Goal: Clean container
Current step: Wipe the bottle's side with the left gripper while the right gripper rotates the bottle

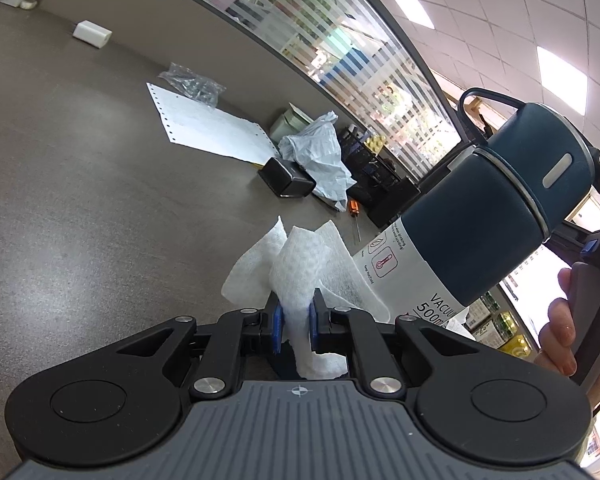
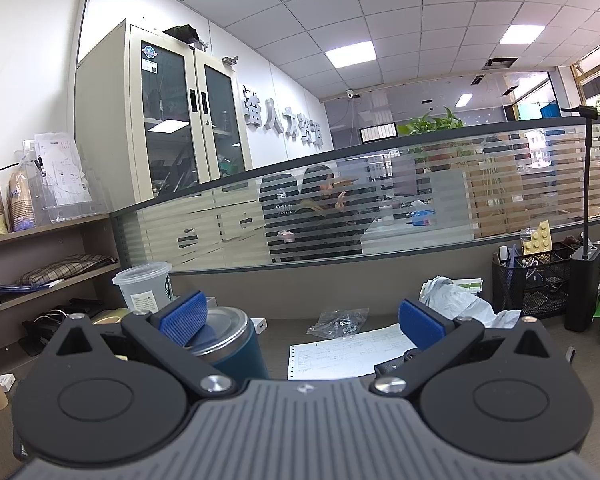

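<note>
My left gripper point(image 1: 296, 314) is shut on a crumpled white paper towel point(image 1: 300, 264), which sticks out in front of the blue pads. Just right of it stands a dark blue vacuum flask point(image 1: 480, 220) with a white label and a lid with a loop handle; its base is hidden behind the towel. My right gripper point(image 2: 300, 316) is open, pads wide apart with nothing between them. Its left finger point(image 2: 184, 316) reaches over the flask's steel-rimmed top point(image 2: 236, 344); I cannot tell whether they touch. A hand point(image 1: 560, 320) holds the right gripper's grip beyond the flask.
On the brown desk lie a printed sheet point(image 1: 204, 120), a clear bag of small parts point(image 1: 192, 80), a black box point(image 1: 288, 178), a crumpled grey bag point(image 1: 320, 152) and a screwdriver point(image 1: 354, 212). A plastic cup point(image 2: 144, 288), a mesh organiser point(image 2: 536, 280) and the glass partition point(image 2: 380, 216) stand behind.
</note>
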`<action>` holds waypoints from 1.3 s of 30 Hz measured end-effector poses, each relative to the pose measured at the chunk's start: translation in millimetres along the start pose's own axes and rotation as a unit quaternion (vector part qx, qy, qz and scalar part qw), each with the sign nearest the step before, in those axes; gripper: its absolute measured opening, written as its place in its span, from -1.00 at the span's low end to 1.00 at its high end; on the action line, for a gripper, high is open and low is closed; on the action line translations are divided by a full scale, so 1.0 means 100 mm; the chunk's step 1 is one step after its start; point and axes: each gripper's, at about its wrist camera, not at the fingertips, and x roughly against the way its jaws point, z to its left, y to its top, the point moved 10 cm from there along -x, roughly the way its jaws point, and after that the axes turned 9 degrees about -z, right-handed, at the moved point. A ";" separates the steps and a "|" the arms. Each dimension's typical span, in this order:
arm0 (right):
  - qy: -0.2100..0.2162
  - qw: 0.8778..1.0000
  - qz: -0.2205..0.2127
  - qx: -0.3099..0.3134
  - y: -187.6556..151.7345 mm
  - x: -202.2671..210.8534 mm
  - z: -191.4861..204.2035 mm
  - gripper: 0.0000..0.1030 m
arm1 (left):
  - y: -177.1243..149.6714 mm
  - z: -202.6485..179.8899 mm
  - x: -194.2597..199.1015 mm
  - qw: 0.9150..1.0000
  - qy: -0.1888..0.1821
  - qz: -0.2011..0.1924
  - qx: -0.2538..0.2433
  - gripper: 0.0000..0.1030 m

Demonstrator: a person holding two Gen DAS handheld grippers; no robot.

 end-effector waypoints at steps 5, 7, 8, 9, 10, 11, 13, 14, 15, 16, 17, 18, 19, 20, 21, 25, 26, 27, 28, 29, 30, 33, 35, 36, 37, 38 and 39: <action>0.000 1.000 0.000 0.001 0.00 0.00 0.00 1.00 | -0.02 0.02 -0.01 1.000 0.002 0.003 0.003 -0.70; 0.000 1.000 0.000 0.001 0.00 0.00 0.00 1.00 | -0.03 0.03 -0.02 1.000 0.004 0.005 0.006 -0.70; 0.000 1.000 0.000 0.001 0.00 -0.01 0.00 1.00 | -0.03 0.04 -0.02 1.000 0.005 0.006 0.006 -0.70; 0.000 1.000 0.000 0.001 0.00 -0.01 0.00 1.00 | -0.04 0.05 -0.02 1.000 0.007 0.007 0.005 -0.70; 0.000 1.000 0.000 0.001 0.00 -0.01 0.00 1.00 | -0.04 0.06 -0.03 1.000 0.008 0.009 0.004 -0.70; 0.000 1.000 0.000 0.001 0.00 -0.01 0.00 1.00 | -0.05 0.06 -0.04 1.000 0.010 0.011 0.005 -0.69; 0.000 1.000 0.000 0.001 0.00 -0.01 0.00 1.00 | -0.05 0.07 -0.04 1.000 0.011 0.012 0.005 -0.70; 0.000 1.000 0.000 0.001 0.00 -0.01 0.00 1.00 | -0.05 0.07 -0.05 1.000 0.011 0.013 0.005 -0.70; 0.000 1.000 0.000 0.002 0.00 -0.01 0.00 1.00 | -0.06 0.08 -0.05 1.000 0.011 0.014 0.006 -0.70; 0.000 1.000 0.000 0.002 0.00 -0.01 0.00 1.00 | -0.06 0.08 -0.05 1.000 0.011 0.014 0.006 -0.70; 0.000 1.000 0.000 0.001 0.00 -0.01 0.01 1.00 | -0.06 0.09 -0.05 1.000 0.012 0.015 0.007 -0.70; 0.000 1.000 0.000 0.001 0.00 -0.01 0.01 1.00 | -0.07 0.10 -0.06 1.000 0.013 0.016 0.008 -0.70; 0.000 1.000 0.000 0.001 0.00 -0.01 0.01 1.00 | -0.08 0.11 -0.06 1.000 0.015 0.018 0.010 -0.70; 0.000 1.000 0.000 0.001 0.00 -0.01 0.01 1.00 | -0.09 0.12 -0.07 1.000 0.017 0.020 0.012 -0.70; 0.000 1.000 0.000 0.001 0.00 -0.01 0.01 1.00 | -0.10 0.13 -0.08 0.999 0.019 0.022 0.013 -0.70; 0.001 1.000 0.000 0.001 0.00 0.00 0.01 1.00 | -0.13 0.17 -0.10 0.999 0.022 0.028 0.019 -0.70; 0.001 1.000 0.000 0.001 0.01 0.00 0.01 1.00 | -0.13 0.17 -0.10 0.999 0.023 0.028 0.018 -0.70; 0.001 1.000 0.000 0.002 0.01 -0.01 0.01 1.00 | -0.13 0.17 -0.10 0.999 0.023 0.028 0.017 -0.70; 0.001 1.000 0.000 0.002 0.01 -0.01 0.01 1.00 | -0.13 0.16 -0.10 0.999 0.024 0.028 0.015 -0.70; 0.001 1.000 0.000 0.002 0.01 -0.01 0.01 1.00 | -0.14 0.17 -0.10 0.999 0.024 0.028 0.015 -0.70; 0.001 1.000 0.000 0.001 0.01 0.00 0.01 1.00 | -0.14 0.17 -0.11 0.999 0.024 0.029 0.015 -0.70; 0.001 1.000 0.000 0.001 0.01 0.00 0.01 1.00 | -0.15 0.19 -0.12 0.999 0.025 0.032 0.017 -0.70; 0.001 1.000 0.000 0.001 0.01 -0.01 0.01 1.00 | -0.17 0.21 -0.13 0.999 0.024 0.035 0.020 -0.69; 0.001 1.000 0.000 0.001 0.01 -0.01 0.01 1.00 | -0.17 0.22 -0.13 0.999 0.023 0.036 0.024 -0.69; 0.001 1.000 0.000 0.001 0.01 -0.01 0.01 1.00 | -0.18 0.24 -0.14 0.999 0.021 0.038 0.030 -0.70; 0.001 1.000 0.000 0.001 0.01 -0.01 0.01 1.00 | -0.18 0.25 -0.13 0.998 0.020 0.038 0.034 -0.70; 0.001 1.000 0.000 0.002 0.01 -0.01 0.01 1.00 | -0.19 0.25 -0.14 0.998 0.019 0.039 0.035 -0.69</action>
